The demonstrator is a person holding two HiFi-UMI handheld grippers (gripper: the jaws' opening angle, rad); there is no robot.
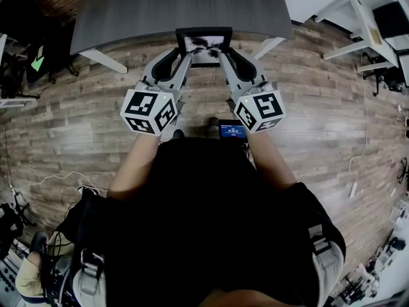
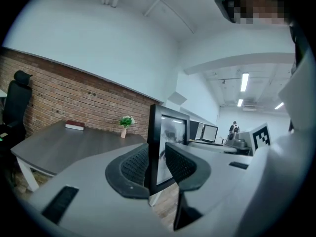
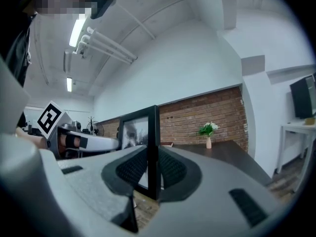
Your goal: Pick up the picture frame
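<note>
The left gripper and right gripper are pinching opposite side edges of the picture frame, likely risking a drop if either narrow hold is slipping.

Head looks down; gripper views share picture frame.

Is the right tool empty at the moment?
No, the right tool has its jaws shut on the side edge of the picture frame, which stands upright between them.
</note>
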